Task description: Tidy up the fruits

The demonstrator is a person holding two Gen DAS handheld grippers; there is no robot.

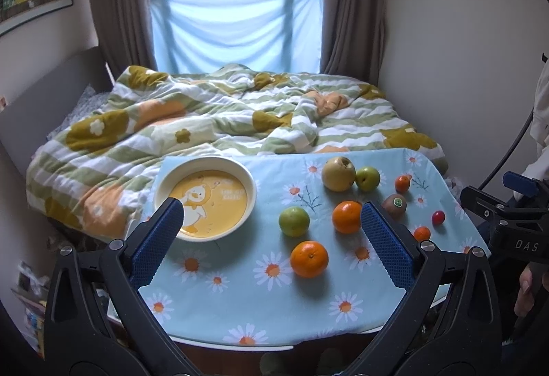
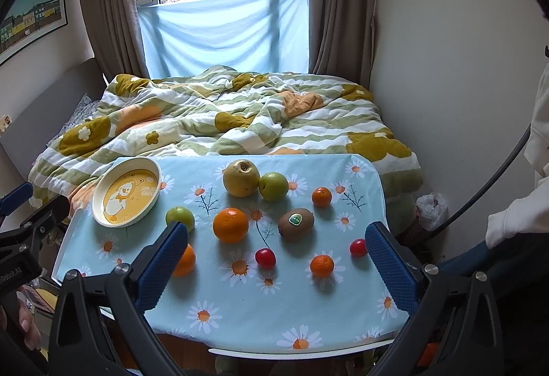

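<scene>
Setting: bedroom, desk (image 2: 240,314) under a daisy cloth at the foot of a bed (image 2: 223,111)
Fruit: oranges (image 2: 230,225), kiwi (image 2: 295,224), green apples (image 2: 273,186), cherry tomatoes (image 2: 265,258), all loose on the cloth
Bowl (image 2: 127,192): far left, empty
Left gripper (image 1: 271,235): jaws apart, empty
Right gripper (image 2: 274,259): jaws apart, empty
Risk: round fruit may roll off the desk edge if nudged
</scene>
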